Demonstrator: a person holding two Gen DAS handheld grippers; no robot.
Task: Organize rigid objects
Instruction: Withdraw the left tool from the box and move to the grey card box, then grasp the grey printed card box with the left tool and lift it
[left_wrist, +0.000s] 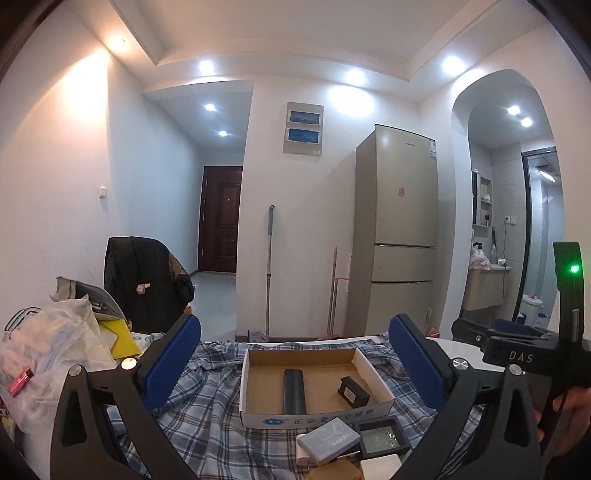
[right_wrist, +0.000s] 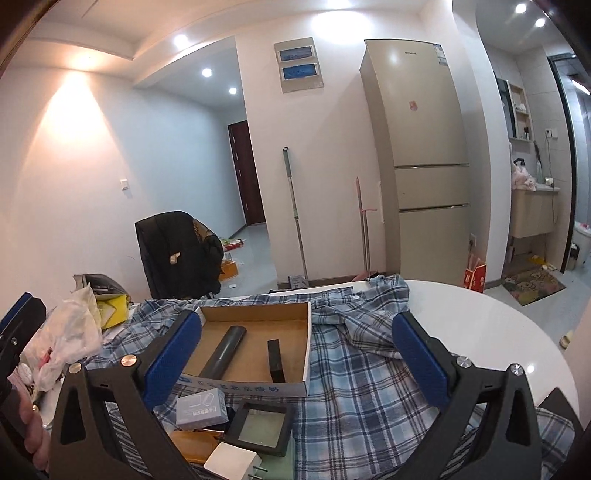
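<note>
Left wrist view: the left claw was spread wide and empty, with the cardboard box framed at lower centre on the checked cloth.

Right wrist view: the right claw was likewise spread wide and empty; a grey cylinder and black block were seen inside the box, lower centre.

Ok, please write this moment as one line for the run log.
left gripper: jaws open, empty | right gripper: jaws open, empty | cardboard box: holds remote, black block | small items still outside
</note>
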